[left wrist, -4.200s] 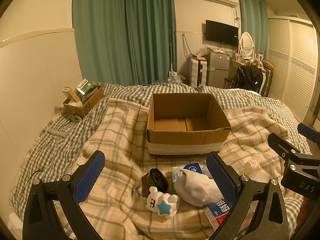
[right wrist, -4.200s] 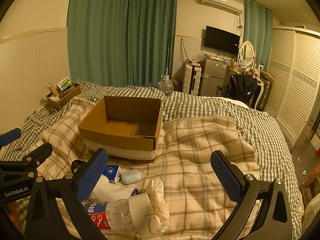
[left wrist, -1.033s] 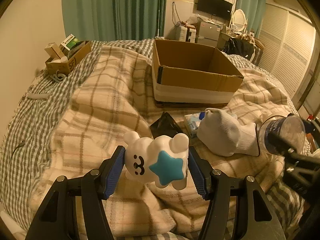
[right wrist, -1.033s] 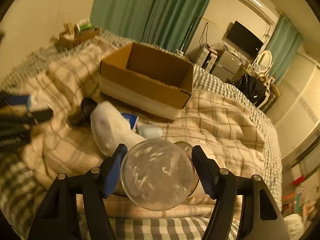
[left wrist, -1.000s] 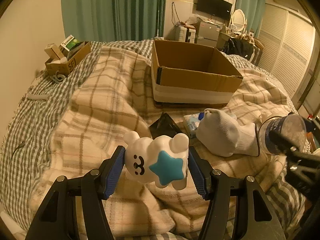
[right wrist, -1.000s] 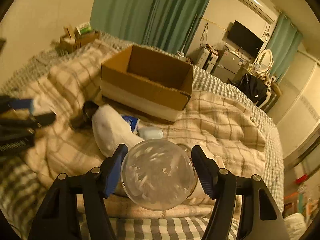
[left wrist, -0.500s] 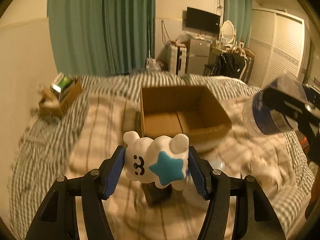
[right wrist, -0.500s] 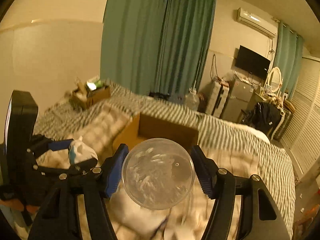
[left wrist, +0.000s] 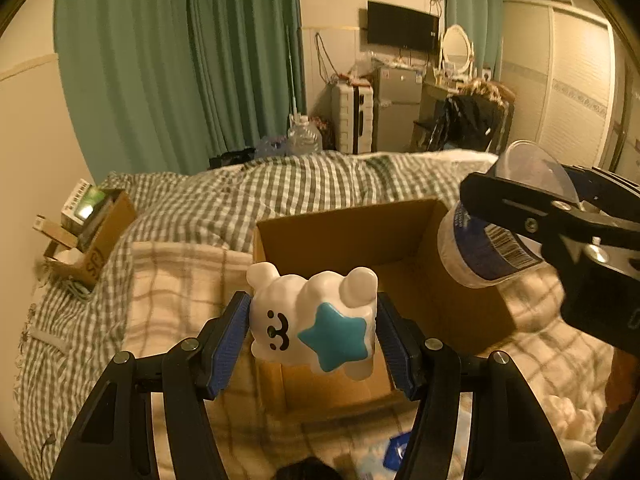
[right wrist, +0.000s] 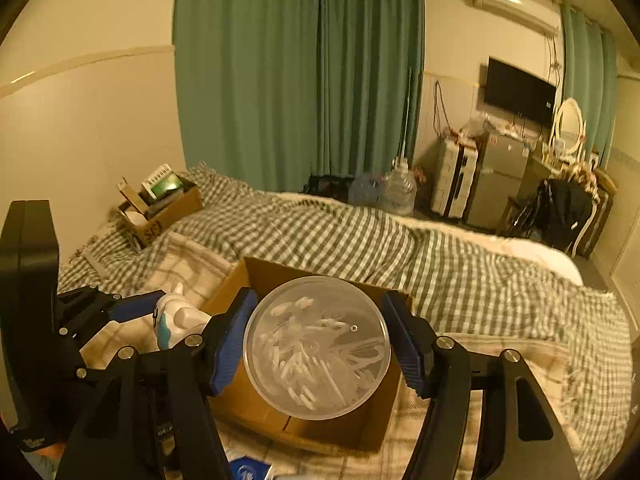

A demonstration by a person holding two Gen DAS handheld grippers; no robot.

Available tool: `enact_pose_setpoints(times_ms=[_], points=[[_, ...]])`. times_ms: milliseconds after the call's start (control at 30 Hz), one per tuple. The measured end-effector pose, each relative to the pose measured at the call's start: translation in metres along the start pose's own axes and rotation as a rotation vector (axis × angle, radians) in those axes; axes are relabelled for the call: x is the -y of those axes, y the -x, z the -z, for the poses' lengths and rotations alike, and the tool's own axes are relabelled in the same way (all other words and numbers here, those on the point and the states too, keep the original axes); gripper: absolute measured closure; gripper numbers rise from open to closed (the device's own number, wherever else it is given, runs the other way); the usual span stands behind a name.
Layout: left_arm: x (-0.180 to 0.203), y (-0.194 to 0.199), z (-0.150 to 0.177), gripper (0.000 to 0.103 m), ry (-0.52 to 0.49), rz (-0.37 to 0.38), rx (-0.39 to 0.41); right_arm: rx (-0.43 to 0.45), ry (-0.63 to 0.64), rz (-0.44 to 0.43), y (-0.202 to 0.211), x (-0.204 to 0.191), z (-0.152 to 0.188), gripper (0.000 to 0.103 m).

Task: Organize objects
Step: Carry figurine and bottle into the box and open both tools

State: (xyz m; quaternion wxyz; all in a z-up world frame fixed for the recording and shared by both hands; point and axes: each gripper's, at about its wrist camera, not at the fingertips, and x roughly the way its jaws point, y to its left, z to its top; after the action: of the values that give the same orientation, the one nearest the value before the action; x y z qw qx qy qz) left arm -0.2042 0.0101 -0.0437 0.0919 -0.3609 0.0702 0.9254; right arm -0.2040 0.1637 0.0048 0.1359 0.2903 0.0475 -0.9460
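Observation:
My left gripper is shut on a white bear toy with a teal star and holds it above the near wall of the open cardboard box. My right gripper is shut on a clear plastic container of cotton swabs, also held over the box. The container and right gripper show at the right of the left wrist view. The toy and left gripper show at the left of the right wrist view.
The box sits on a plaid blanket over a checked bedspread. A small carton of items stands at the bed's far left. A blue packet lies in front of the box. Curtains and furniture stand behind.
Both grippers closed on the toy and the container, lifted them off the blanket and carried them forward over the box.

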Motion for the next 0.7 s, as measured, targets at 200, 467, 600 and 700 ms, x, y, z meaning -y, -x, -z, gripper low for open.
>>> enact_pose_setpoints(times_ms=[200, 467, 600, 700], points=[[0.008, -0.037, 0.004, 0.039, -0.019, 0.017, -0.046, -0.036, -0.043, -0.013, -0.042, 0.017, 0.014, 0.039], [0.012, -0.024, 0.004, 0.014, -0.021, 0.044, -0.044, -0.003, -0.105, -0.002, -0.022, 0.037, 0.005, 0.020], [0.008, 0.007, 0.002, 0.009, -0.032, -0.004, -0.036, 0.008, -0.078, 0.028, 0.014, 0.037, -0.011, 0.017], [0.003, 0.044, 0.004, 0.003, -0.026, -0.024, 0.001, 0.018, -0.031, 0.055, 0.052, 0.034, -0.020, 0.017]])
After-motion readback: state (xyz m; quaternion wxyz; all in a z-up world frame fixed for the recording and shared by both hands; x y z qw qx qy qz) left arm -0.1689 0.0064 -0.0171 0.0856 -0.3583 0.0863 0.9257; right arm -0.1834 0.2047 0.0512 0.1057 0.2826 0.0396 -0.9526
